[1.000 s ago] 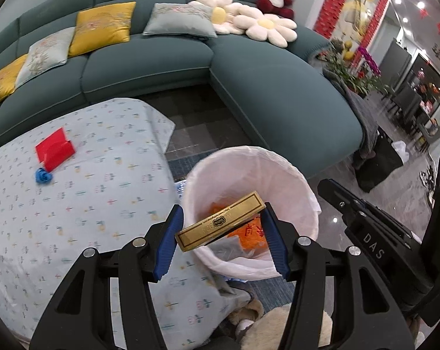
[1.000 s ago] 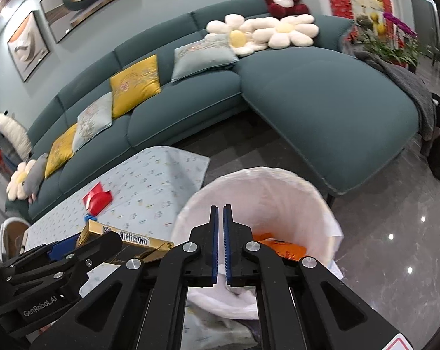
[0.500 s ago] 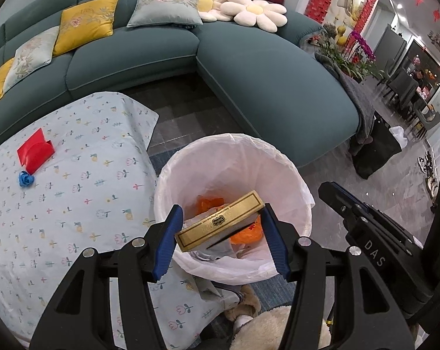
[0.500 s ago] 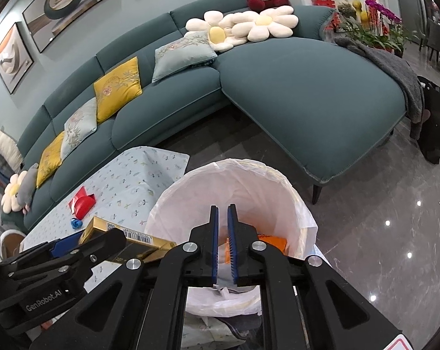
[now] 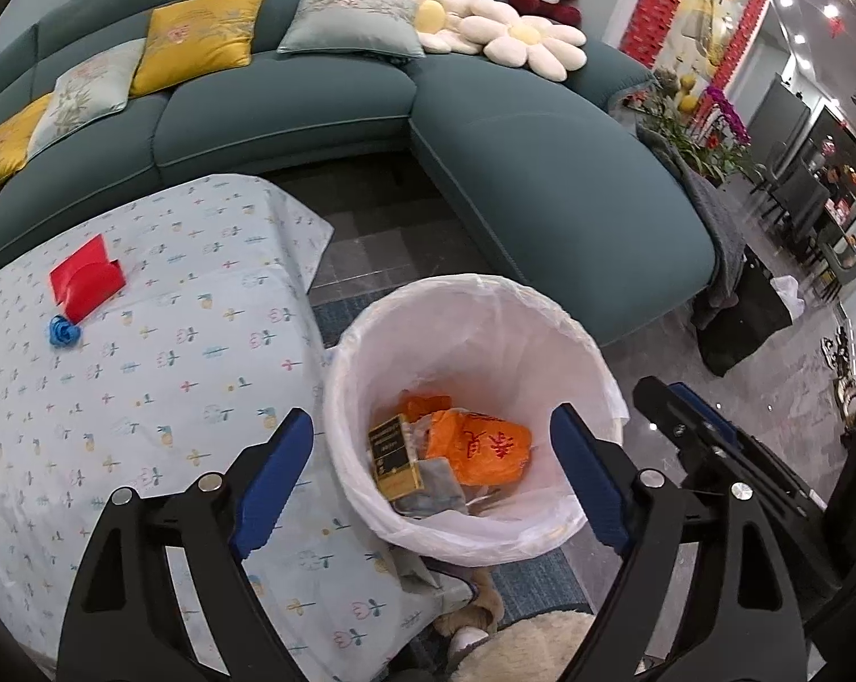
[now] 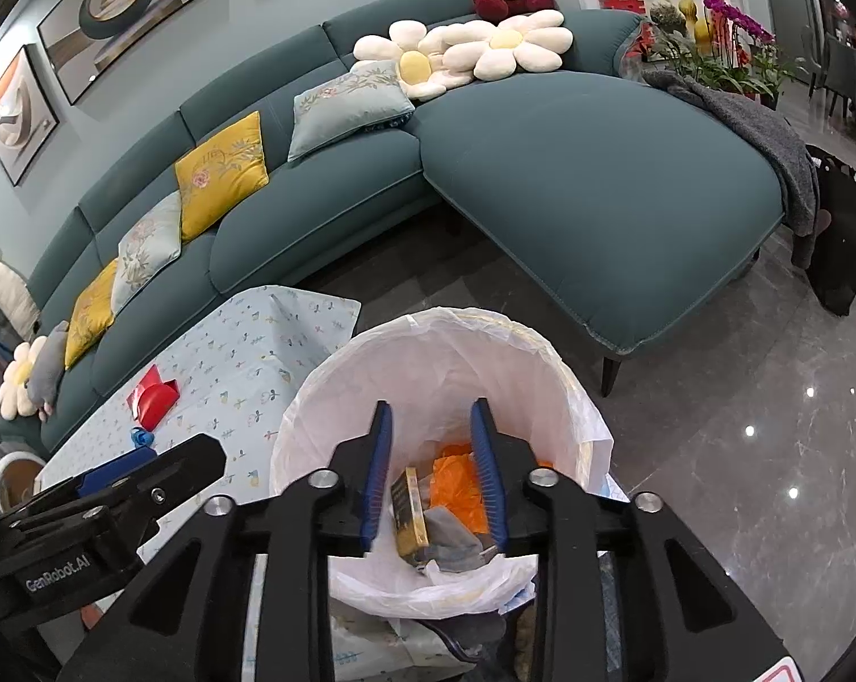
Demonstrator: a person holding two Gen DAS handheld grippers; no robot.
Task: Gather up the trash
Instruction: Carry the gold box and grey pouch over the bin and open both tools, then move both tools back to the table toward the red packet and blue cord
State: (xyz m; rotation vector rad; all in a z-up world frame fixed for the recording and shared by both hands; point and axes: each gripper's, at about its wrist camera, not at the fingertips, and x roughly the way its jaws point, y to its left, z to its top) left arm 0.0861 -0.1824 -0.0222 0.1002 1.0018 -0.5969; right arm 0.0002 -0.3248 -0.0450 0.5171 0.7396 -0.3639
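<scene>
A white-lined trash bin (image 5: 575, 352) stands beside the table (image 5: 143, 398). Inside lie a gold and black box (image 5: 393, 457), an orange bag (image 5: 479, 446) and grey wrappers. My left gripper (image 5: 430, 483) is wide open and empty above the bin's near rim. My right gripper (image 6: 433, 472) is open and empty over the bin (image 6: 564, 398), with the box (image 6: 408, 514) seen between its fingers. A red folded paper (image 5: 87, 278) and a blue scrap (image 5: 63, 332) lie on the table's far left; they also show in the right wrist view, red paper (image 6: 154, 395).
A teal sectional sofa (image 5: 541, 170) with cushions curves behind the table and bin. A dark bag (image 5: 740, 312) sits on the glossy floor at the right. A fluffy beige thing (image 5: 541, 648) lies on the rug below the bin.
My left gripper opened and the gold box dropped into the bin. My right gripper, shut before, has opened over the bin.
</scene>
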